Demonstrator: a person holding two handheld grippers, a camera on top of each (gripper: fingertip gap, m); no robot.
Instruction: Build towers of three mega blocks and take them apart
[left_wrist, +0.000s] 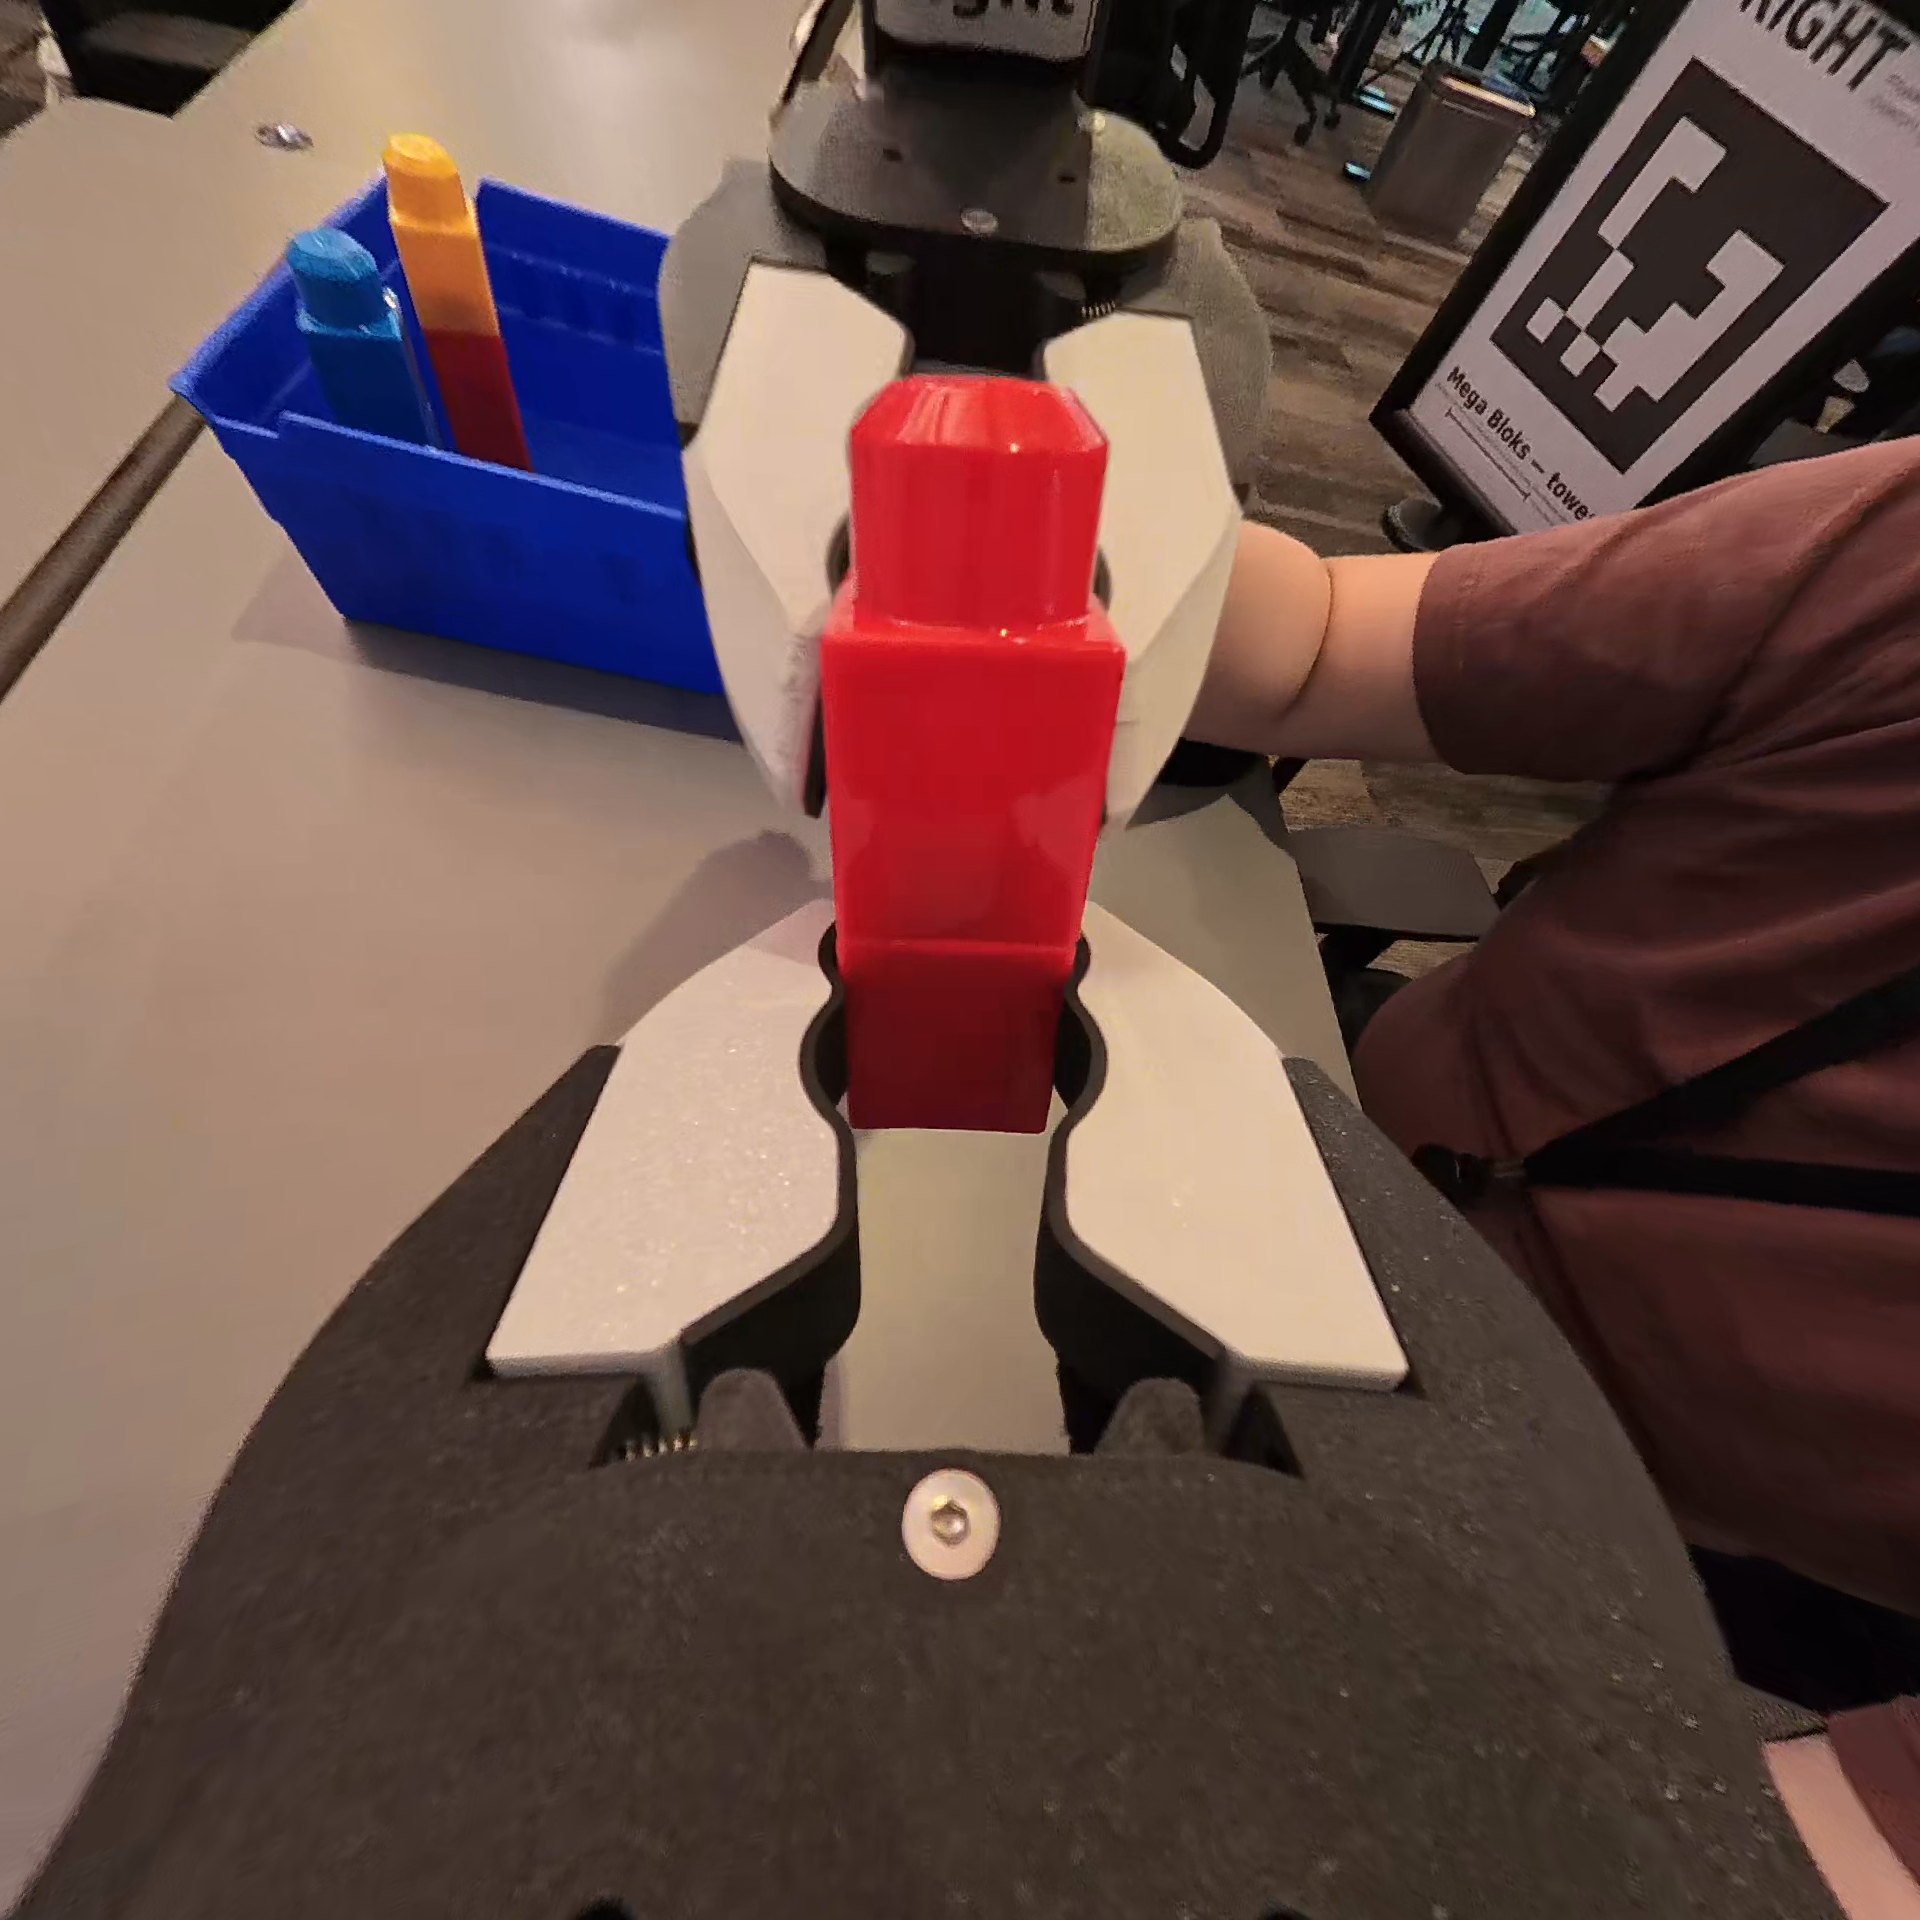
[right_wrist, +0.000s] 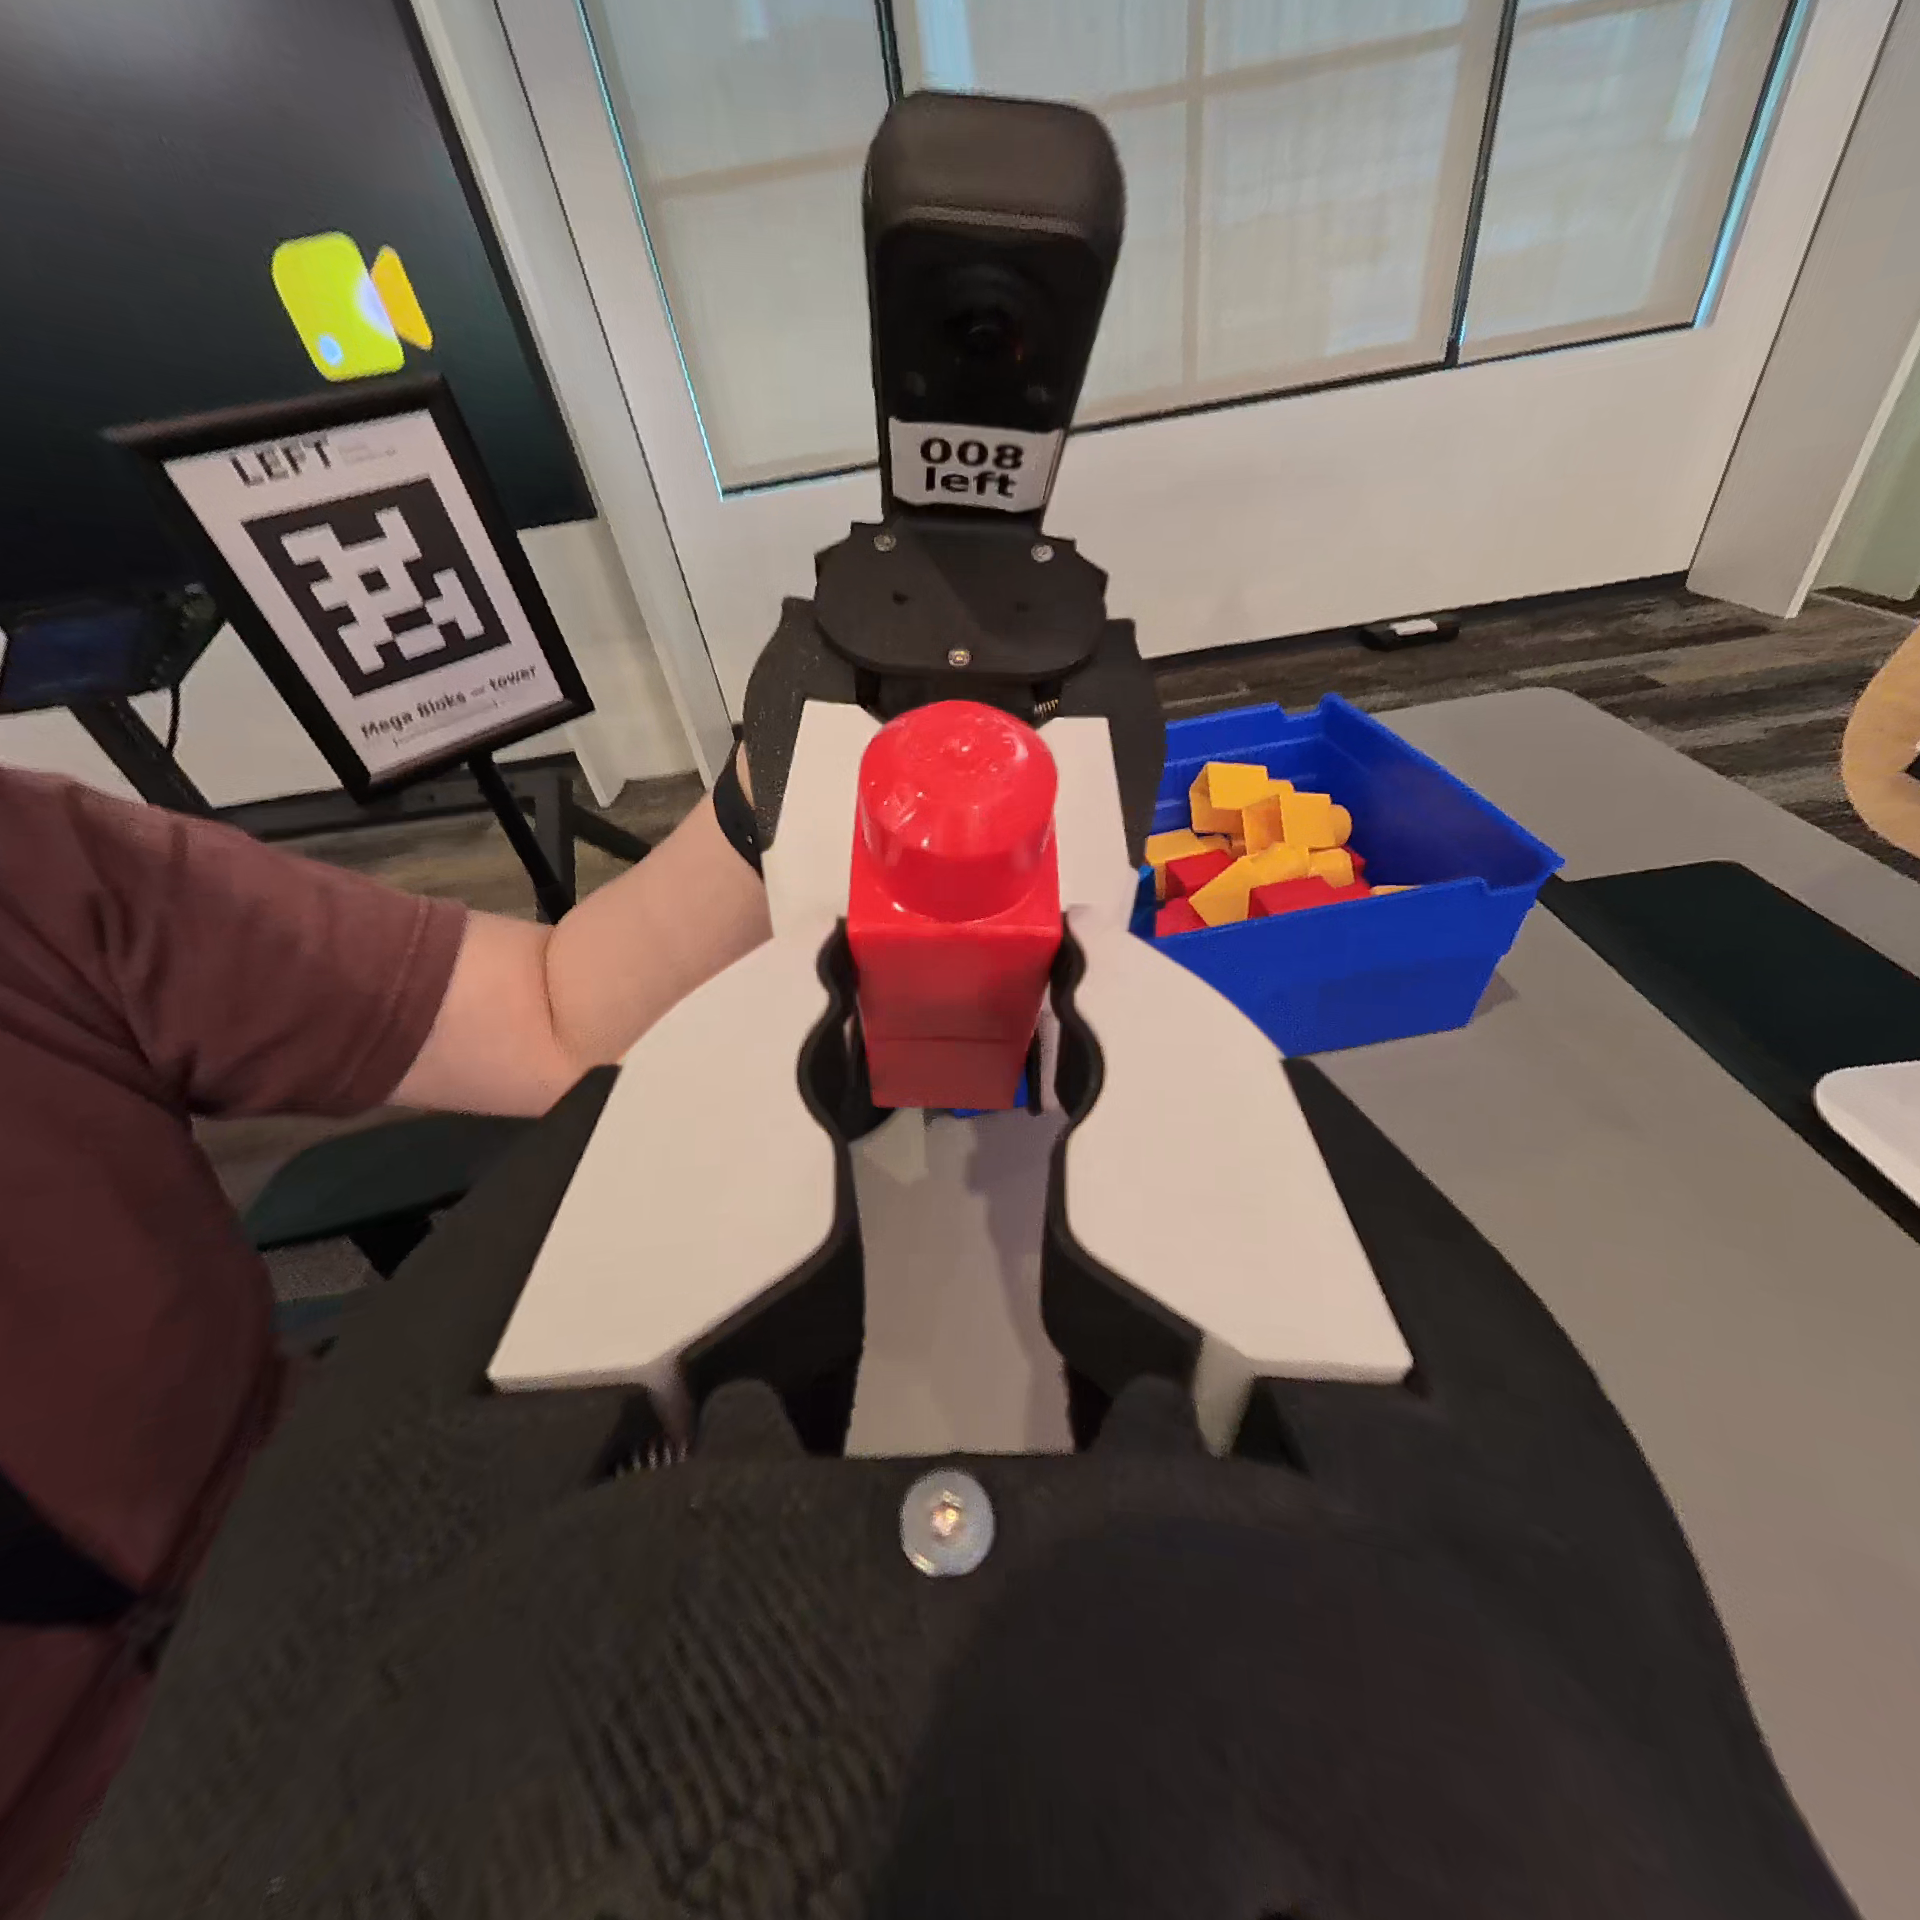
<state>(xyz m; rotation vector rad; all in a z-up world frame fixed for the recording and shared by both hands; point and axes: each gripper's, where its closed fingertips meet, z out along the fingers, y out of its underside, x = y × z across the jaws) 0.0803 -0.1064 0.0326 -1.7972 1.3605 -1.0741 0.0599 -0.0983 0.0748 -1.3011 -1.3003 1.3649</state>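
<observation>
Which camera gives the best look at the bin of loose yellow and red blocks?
The right wrist view: the blue bin of loose blocks sits open beside the grippers, its yellow and red pile plainly visible. The left wrist view does not show it; there, a different blue bin holds upright stacked blocks.

Left hand-held gripper (left_wrist: 951, 1023) clamps lower red block (left_wrist: 951, 1039); right hand-held gripper (left_wrist: 961, 727) upper.

We see even indoor light, daylight from the windows (right_wrist: 1247, 208), glare on the red block (left_wrist: 971, 488), soft table (left_wrist: 312, 935) shadows, fisheye-bent edges, slight blur.
</observation>
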